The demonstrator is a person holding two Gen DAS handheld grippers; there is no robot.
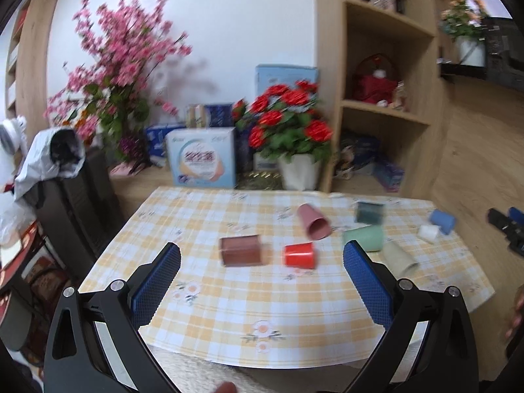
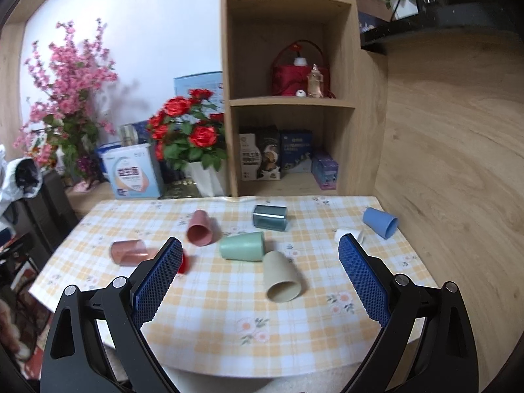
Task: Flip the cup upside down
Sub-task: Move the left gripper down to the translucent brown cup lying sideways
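Hovering above the near edge of the worktop [image 2: 203,298], I have both grippers spread wide and holding nothing. My left gripper [image 1: 262,253] frames the brown cup [image 1: 241,250] and the red cup [image 1: 298,254], both lying on their sides near the middle of the checked cloth. Behind them the pink cup [image 1: 313,222] lies tipped with its mouth toward me, and the green cup [image 1: 364,237] lies on its side just beside my right-hand finger.

My right gripper [image 2: 260,245] looks down on the beige cup [image 2: 282,277], on its side with the open mouth facing me; its base touches or nearly touches the green cup. The teal cup [image 2: 270,217] lies farther back, the blue cup [image 2: 380,222] lies near the far right corner, and a white cup [image 2: 349,234] is partly hidden behind my finger. Every cup I can make out is lying down, though the left view is blurred.

Flowers in a white pot [image 2: 209,177] stand behind the worktop, beside a shelf [image 2: 288,101].
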